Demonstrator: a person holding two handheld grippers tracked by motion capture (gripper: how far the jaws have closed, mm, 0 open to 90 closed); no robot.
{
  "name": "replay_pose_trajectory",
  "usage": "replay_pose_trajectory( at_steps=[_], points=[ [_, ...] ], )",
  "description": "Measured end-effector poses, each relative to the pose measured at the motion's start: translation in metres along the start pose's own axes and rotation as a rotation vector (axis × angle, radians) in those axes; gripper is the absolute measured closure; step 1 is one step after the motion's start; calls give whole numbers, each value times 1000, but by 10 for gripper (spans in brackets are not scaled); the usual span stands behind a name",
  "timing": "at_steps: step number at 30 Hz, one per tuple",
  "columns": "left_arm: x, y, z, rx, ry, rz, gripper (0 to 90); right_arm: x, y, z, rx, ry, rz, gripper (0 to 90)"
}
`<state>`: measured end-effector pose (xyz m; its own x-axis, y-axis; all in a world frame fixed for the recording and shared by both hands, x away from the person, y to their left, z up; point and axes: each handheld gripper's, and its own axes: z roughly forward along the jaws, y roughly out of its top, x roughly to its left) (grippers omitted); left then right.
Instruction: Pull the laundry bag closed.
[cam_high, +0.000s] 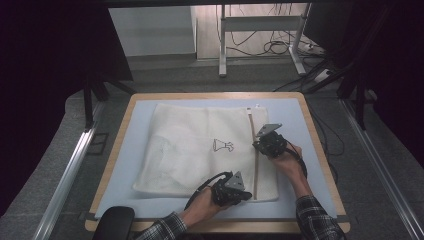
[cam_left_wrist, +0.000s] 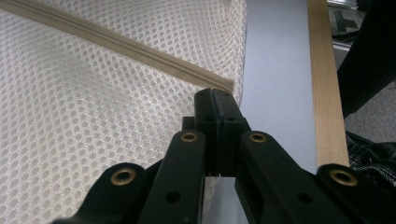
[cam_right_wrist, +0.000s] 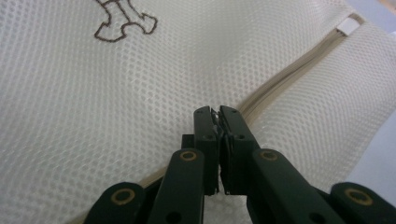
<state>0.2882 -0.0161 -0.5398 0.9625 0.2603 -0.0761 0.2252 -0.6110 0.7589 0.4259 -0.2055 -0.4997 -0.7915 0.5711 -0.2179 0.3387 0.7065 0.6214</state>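
Dim room, dark curtains at both sides, a pale floor with cables and desk legs beyond. Wooden-edged table (cam_high: 123, 131) under a light blue mat (cam_high: 295, 120).

On the mat, slightly left of centre: a white mesh bag (cam_high: 185, 150), flat, roughly square, a small brown embroidered figure (cam_high: 223, 145) near its middle. Along the bag's right part, a beige zipper (cam_high: 253, 160), long axis running near to far, far end tipped a little left, a small white tab (cam_high: 249, 108) at the far end, the near end stopping close to the bag's near hem.

Left gripper (cam_high: 245, 195) at the bag's near right corner, pointing right toward the zipper's near end. Jaws pressed together in the left gripper view (cam_left_wrist: 215, 95), tips touching the mesh right where the zipper tape ends; fabric pinched at the hem, as far as can be told.

Right gripper (cam_high: 260, 145) farther off, about midway along the zipper, coming in from the right. Jaws closed in the right gripper view (cam_right_wrist: 215, 112), a small piece caught between the tips right on the zipper line, probably the zipper pull; too small to tell for certain.

Plaid sleeves (cam_high: 315, 220) entering from the near edge. Black rounded object (cam_high: 114, 223) at the near left table corner.
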Motion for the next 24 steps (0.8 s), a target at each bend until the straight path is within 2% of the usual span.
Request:
replay_pose_trajectory(
  at_steps=[7,8,24],
  points=[
    [0,0,0,0,0,2,900,-3,3,5,13,-2,-6,859],
    [0,0,0,0,0,2,900,-3,3,6,11,-15,-11,859],
    [0,0,0,0,1,4,900,-14,10,15,9,-20,1,860]
  ],
)
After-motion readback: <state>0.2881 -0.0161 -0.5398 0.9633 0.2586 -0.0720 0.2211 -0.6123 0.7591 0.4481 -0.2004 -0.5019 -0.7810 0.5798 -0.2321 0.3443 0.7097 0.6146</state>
